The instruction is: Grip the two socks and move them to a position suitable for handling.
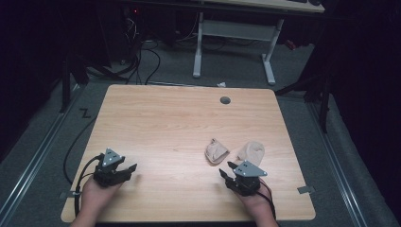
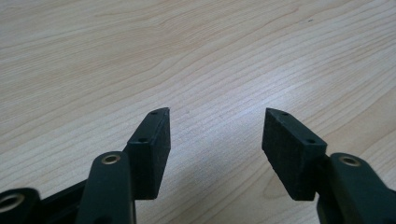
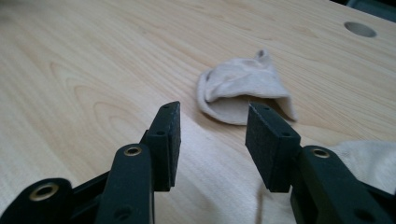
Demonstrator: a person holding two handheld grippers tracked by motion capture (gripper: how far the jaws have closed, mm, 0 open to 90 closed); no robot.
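Two small beige cloth socks lie on the light wooden table [image 1: 165,123], close together near the right gripper [image 1: 228,171]. The folded beige sock [image 3: 243,91] sits just past that gripper's jaws, which are wide apart and hold nothing. The other flat beige sock [image 1: 251,151] is cut off at the edge in the right gripper view. The left gripper [image 2: 215,135] is far from both, over bare wood, jaws apart and empty.

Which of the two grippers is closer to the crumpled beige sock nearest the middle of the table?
The right gripper. It sits just short of the sock, fingers open and apart from it. The left gripper rests far across the table, over bare wood.
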